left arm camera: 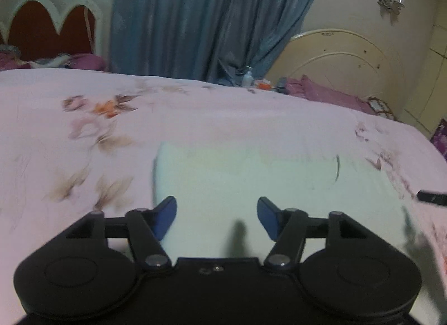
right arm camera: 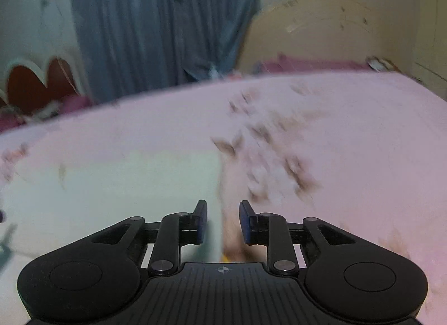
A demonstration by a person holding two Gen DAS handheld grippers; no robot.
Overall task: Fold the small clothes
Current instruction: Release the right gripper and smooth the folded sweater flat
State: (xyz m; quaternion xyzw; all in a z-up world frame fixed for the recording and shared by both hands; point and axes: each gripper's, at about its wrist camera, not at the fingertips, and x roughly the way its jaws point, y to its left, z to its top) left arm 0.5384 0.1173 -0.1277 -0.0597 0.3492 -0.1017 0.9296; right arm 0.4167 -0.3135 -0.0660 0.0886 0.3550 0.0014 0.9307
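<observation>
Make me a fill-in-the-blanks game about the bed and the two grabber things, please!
1. The pale garment lies on a pink floral ____.
2. The curtain behind the bed is ____.
3. The left gripper has its jaws ____, with nothing between them.
4. The right gripper hovers over the garment's ____ edge.

Missing words: bedsheet; blue; open; right

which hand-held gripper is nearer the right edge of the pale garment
Right. The right hand-held gripper straddles that edge of the pale garment; the left hand-held gripper sits over its left part.
</observation>
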